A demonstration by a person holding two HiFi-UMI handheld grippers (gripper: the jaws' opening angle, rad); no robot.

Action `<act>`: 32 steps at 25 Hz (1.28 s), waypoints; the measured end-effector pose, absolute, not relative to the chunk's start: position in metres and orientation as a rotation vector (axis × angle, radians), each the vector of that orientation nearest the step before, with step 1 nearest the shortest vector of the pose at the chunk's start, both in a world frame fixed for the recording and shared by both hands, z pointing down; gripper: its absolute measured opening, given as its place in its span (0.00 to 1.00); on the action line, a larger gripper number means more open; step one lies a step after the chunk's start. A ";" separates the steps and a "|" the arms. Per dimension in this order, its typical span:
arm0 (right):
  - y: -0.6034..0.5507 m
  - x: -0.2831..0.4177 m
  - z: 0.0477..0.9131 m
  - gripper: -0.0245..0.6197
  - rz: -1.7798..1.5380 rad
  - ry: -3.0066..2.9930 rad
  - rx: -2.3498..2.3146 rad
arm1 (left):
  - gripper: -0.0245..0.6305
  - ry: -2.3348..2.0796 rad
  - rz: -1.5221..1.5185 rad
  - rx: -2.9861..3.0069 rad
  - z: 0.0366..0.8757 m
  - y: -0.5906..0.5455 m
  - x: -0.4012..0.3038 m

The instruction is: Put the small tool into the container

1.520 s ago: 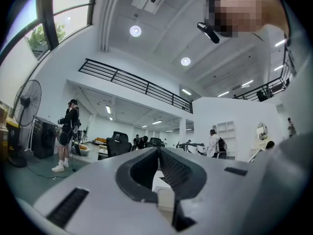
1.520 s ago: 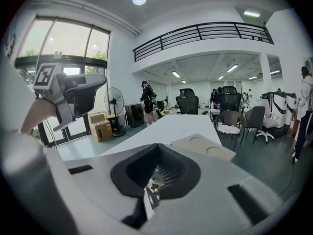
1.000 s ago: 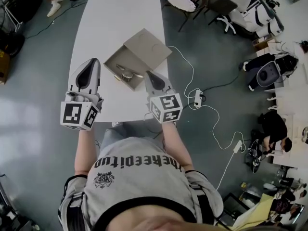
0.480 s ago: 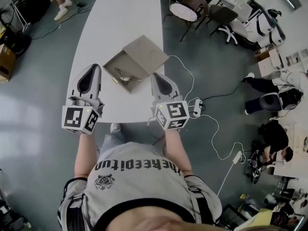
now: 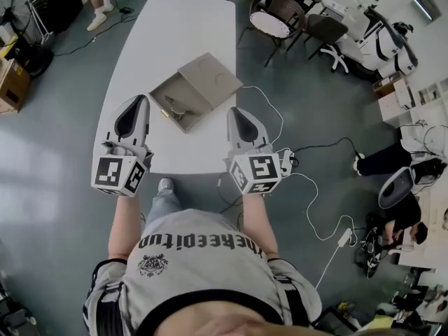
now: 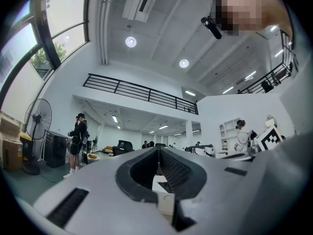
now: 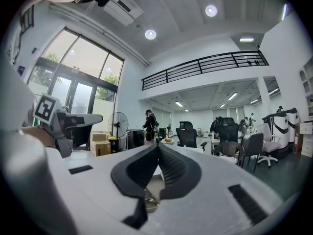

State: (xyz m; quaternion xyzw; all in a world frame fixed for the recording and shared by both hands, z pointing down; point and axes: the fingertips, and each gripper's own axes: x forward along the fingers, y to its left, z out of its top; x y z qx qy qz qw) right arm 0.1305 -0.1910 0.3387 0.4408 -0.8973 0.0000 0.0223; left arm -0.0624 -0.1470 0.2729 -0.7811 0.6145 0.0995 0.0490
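The long white table (image 5: 175,26) carries an open cardboard container (image 5: 213,75) near its front end, lid folded back to the right. The left gripper (image 5: 140,98) and the right gripper (image 5: 234,110) hang on either side of it over the table's front edge, both with jaws closed together on nothing. The small tool (image 5: 173,106), a metallic piece, lies inside the container's tray, apart from both grippers.

I've got the container (image 5: 213,75) mid table (image 5: 175,26), small tool (image 5: 175,107) inside it; left gripper (image 5: 139,99) to its left, right gripper (image 5: 235,112) to its right, both nearer me.
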 end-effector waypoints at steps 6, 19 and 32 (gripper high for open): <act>-0.173 0.154 0.323 0.03 -0.034 -2.811 1.397 | 0.06 1.890 0.293 -2.375 0.268 -0.129 -0.041; -0.137 0.184 0.313 0.03 -0.066 -2.828 1.420 | 0.06 1.885 0.328 -2.366 0.268 -0.094 -0.014; -0.128 0.196 0.309 0.03 -0.058 -2.848 1.429 | 0.06 1.890 0.346 -2.345 0.264 -0.086 -0.003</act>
